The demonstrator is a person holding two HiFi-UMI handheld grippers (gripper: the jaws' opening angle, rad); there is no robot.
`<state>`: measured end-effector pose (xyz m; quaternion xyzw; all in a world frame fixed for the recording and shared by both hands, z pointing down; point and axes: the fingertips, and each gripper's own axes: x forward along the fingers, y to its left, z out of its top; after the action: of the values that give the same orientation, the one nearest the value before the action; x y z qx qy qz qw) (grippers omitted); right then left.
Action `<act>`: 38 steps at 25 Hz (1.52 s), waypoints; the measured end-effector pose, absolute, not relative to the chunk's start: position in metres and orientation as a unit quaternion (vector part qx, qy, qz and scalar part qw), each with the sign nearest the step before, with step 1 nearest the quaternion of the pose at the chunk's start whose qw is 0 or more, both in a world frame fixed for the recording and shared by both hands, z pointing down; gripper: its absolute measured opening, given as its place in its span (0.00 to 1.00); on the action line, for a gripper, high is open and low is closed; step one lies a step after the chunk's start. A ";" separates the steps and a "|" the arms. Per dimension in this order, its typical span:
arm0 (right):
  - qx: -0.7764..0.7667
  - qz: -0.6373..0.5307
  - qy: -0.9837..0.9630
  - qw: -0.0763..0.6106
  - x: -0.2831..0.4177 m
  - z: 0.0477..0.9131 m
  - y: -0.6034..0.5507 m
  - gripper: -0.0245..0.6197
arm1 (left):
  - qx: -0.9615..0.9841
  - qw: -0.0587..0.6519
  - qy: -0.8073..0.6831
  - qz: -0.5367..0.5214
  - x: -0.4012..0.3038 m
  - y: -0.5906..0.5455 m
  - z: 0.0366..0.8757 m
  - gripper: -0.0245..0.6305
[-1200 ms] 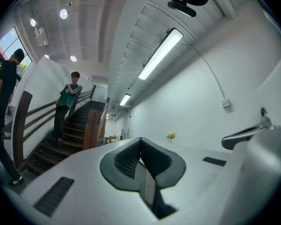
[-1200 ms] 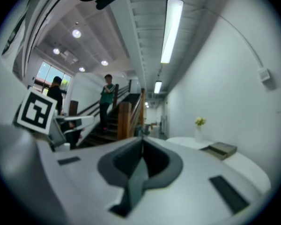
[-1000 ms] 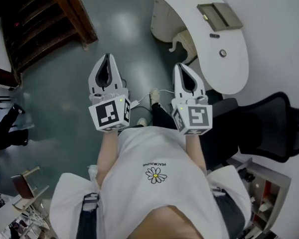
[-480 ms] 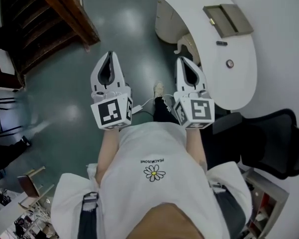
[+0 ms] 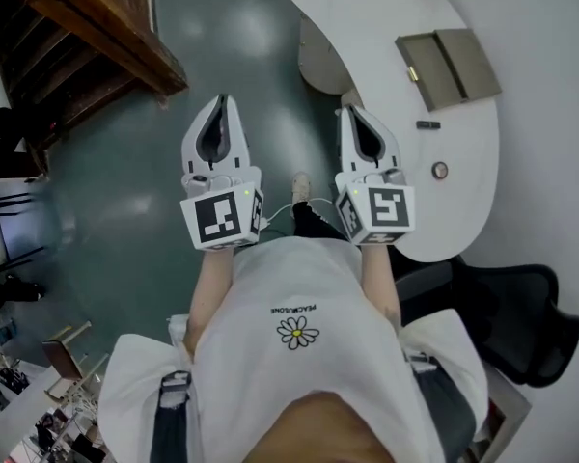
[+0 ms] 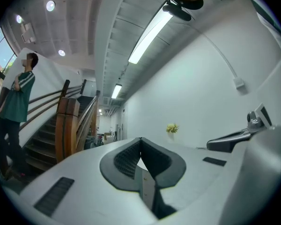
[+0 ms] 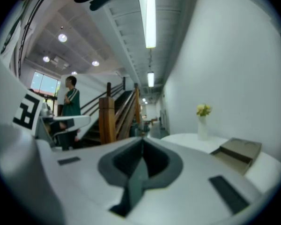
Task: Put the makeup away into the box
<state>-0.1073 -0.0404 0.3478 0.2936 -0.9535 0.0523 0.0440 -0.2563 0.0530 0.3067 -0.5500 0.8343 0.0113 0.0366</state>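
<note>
An open grey-brown box (image 5: 449,66) lies on the white round table (image 5: 367,27) at the upper right of the head view. Near it on the tabletop sit a small dark stick-like item (image 5: 427,124) and a small round item (image 5: 440,170). My left gripper (image 5: 222,99) is held over the floor, left of the table, shut with nothing in it. My right gripper (image 5: 352,110) is beside the table's near edge, also shut and empty. In the right gripper view the box (image 7: 239,150) lies ahead to the right of the shut jaws (image 7: 142,139). The left gripper's jaws (image 6: 140,138) meet as well.
A wooden staircase (image 5: 87,27) rises at the upper left. A black chair (image 5: 521,307) stands at the lower right by the table. A vase of yellow flowers (image 7: 203,121) stands at the table's far side. A person (image 7: 71,97) stands near the stairs.
Both grippers have travelled forward together, still shut. The table with the box has come nearer and now lies alongside the right gripper; the chair has slid toward the lower right.
</note>
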 end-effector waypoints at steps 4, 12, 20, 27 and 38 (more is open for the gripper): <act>0.286 0.057 -0.956 0.046 -0.124 0.350 -0.088 0.09 | -0.562 0.037 0.826 0.006 -0.267 -0.004 0.307 0.07; 0.281 0.058 -0.957 0.049 -0.139 0.352 -0.153 0.09 | -0.571 0.042 0.820 0.005 -0.273 -0.075 0.302 0.07; 0.313 0.057 -0.947 0.048 -0.136 0.349 -0.180 0.09 | -0.593 0.029 0.805 0.003 -0.281 -0.122 0.304 0.07; 0.390 0.060 -0.919 0.026 -0.110 0.335 -0.205 0.09 | -0.658 0.048 0.751 0.019 -0.265 -0.168 0.291 0.07; 0.587 0.043 -0.808 0.005 0.036 0.320 -0.199 0.08 | -0.798 0.034 0.601 0.041 -0.134 -0.228 0.285 0.07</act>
<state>0.0359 -0.1989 0.3197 0.5875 -0.8081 0.0435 0.0051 -0.1338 -0.2275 0.2845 -0.7975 0.6010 0.0406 0.0336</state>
